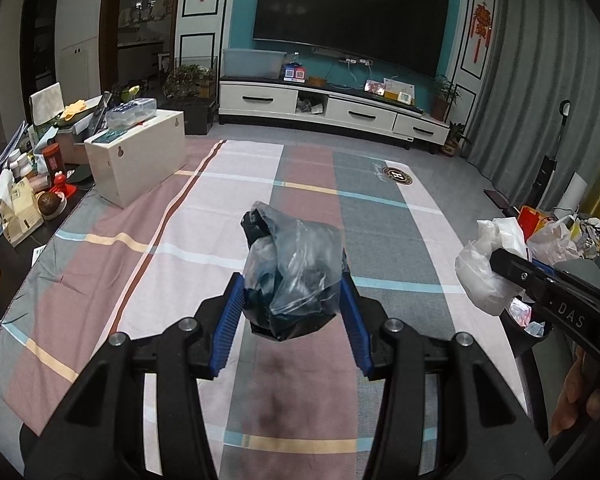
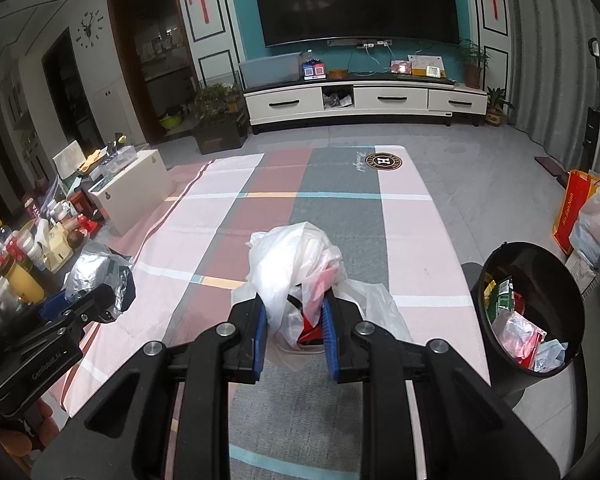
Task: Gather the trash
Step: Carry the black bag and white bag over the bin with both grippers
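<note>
Because the plaid patchwork cloth (image 2: 228,208) covers the whole table, I have broad flat room ahead, its near and right edges falling toward the round black trash bin (image 2: 496,264), already part full, just beside the right edge. My left gripper (image 1: 294,312) clamps a crumpled grey and black plastic bag (image 1: 296,268), lifted clear of the cloth. My right gripper (image 2: 294,320) pinches a crumpled white plastic bag (image 2: 296,256), close to that bin, so both 2 loads look ready to drop.

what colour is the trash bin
Black trash bin, seen best in the right wrist view.
</note>
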Tool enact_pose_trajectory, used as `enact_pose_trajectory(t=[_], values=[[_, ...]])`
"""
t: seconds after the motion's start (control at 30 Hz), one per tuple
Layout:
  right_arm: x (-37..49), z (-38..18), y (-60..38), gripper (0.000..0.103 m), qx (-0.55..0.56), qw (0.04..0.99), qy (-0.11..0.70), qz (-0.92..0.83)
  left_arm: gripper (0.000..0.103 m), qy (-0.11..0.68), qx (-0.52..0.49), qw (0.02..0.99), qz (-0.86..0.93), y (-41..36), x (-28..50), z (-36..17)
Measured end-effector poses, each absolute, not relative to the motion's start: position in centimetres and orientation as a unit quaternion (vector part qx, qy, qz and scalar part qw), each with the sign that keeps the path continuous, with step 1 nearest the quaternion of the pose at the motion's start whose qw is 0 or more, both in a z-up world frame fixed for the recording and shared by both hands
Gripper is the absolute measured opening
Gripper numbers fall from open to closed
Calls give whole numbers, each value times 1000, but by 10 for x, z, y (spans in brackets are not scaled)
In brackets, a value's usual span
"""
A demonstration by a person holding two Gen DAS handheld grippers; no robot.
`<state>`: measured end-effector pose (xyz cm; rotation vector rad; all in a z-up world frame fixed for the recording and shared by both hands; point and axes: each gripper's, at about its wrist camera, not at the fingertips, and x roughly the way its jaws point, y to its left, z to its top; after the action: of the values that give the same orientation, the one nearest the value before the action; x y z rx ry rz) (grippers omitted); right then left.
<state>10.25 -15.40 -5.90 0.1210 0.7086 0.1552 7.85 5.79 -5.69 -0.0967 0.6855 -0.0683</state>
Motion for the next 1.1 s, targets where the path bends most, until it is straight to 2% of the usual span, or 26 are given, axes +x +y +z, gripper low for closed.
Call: enact_pose_trajectory(t=[1.1], values=[[89, -65, -208, 24, 100, 936, 336, 46, 49, 337, 0, 939, -68, 1, 85, -53]])
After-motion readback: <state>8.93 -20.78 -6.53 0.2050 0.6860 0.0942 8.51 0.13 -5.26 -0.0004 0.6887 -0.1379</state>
